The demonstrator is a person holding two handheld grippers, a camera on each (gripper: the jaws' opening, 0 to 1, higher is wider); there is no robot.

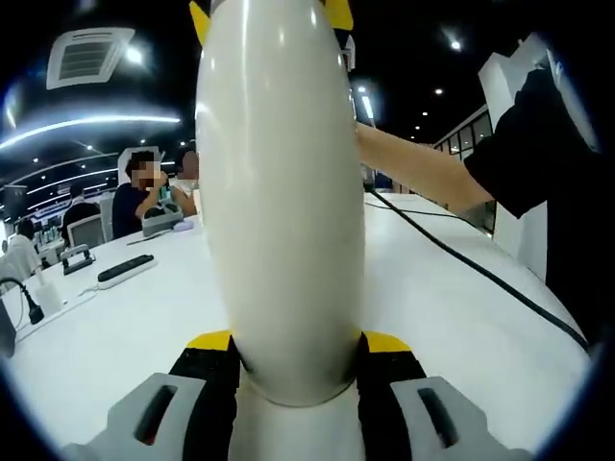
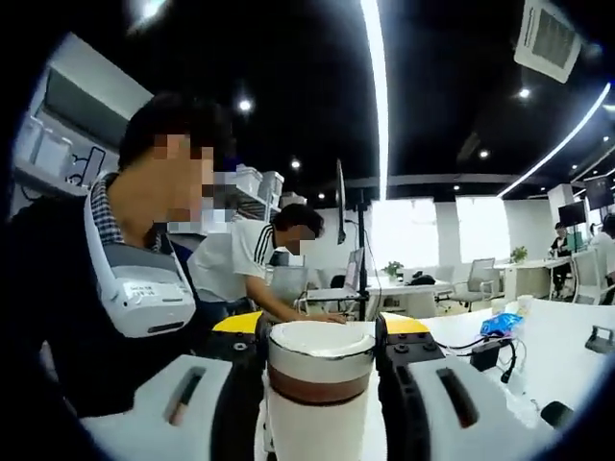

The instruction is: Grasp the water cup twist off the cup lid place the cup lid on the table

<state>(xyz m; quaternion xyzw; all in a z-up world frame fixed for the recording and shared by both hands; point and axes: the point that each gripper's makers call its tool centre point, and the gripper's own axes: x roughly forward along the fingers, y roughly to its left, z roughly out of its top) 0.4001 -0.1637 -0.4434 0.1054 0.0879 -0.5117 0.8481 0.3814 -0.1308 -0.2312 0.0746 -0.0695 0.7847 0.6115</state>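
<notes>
The white water cup (image 1: 279,192) stands tall in the middle of the left gripper view, above the white table (image 1: 125,327). My left gripper (image 1: 296,346) is shut on its lower body, one yellow-tipped jaw on each side. The yellow jaw tips of my right gripper (image 1: 269,12) sit at the cup's top end. In the right gripper view the cup's white lid (image 2: 320,344) sits above a brown band (image 2: 320,384). My right gripper (image 2: 322,331) is shut on it. I cannot tell whether the lid has come loose.
A person's bare arm (image 1: 423,168) reaches in from the right towards the cup's top. A black cable (image 1: 461,259) runs across the table. A power strip (image 1: 125,272) lies at the left. Several people sit at desks behind (image 2: 259,259).
</notes>
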